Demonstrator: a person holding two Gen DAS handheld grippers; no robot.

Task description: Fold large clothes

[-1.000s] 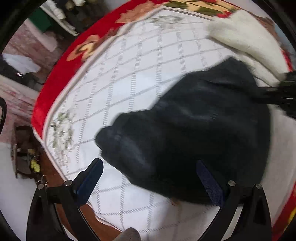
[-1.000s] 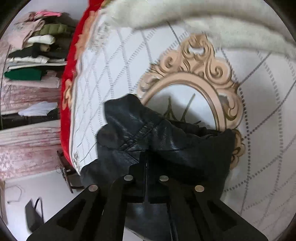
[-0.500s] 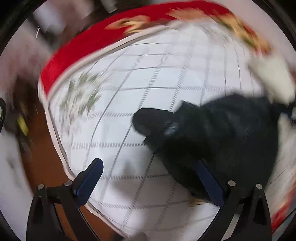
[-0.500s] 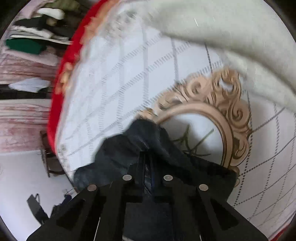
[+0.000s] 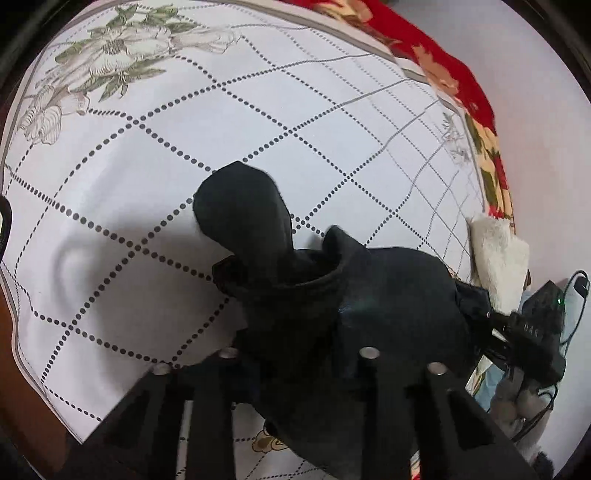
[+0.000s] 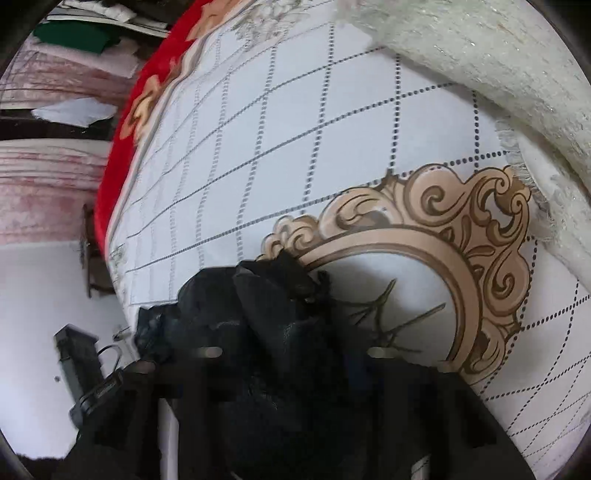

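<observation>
A black garment (image 5: 369, 295) lies bunched on the white dotted-grid bedsheet (image 5: 155, 155), and one rounded end (image 5: 240, 206) of it sticks out over the sheet. My left gripper (image 5: 295, 354) points steeply down, its jaws closing with a thick fold of this garment pressed between them. In the right wrist view the same black garment (image 6: 266, 314) is crumpled near the bed's edge beside a gold scroll print (image 6: 461, 229). My right gripper (image 6: 295, 350) is blurred, with a bunch of the black fabric gripped between its fingers.
A cream fluffy garment (image 6: 480, 55) lies along the far side of the sheet; the left wrist view has it as a cream fluffy garment (image 5: 495, 254) at the right. A red floral blanket (image 6: 122, 155) borders the bed. Folded clothes (image 6: 74, 33) are stacked beyond. A person's hand (image 5: 517, 402) holds black gear at the right.
My left gripper rolled, came down and went from wide open over the black garment to closed on a fold. My right gripper's fingers stand slightly wider, with more fabric bunched between them.
</observation>
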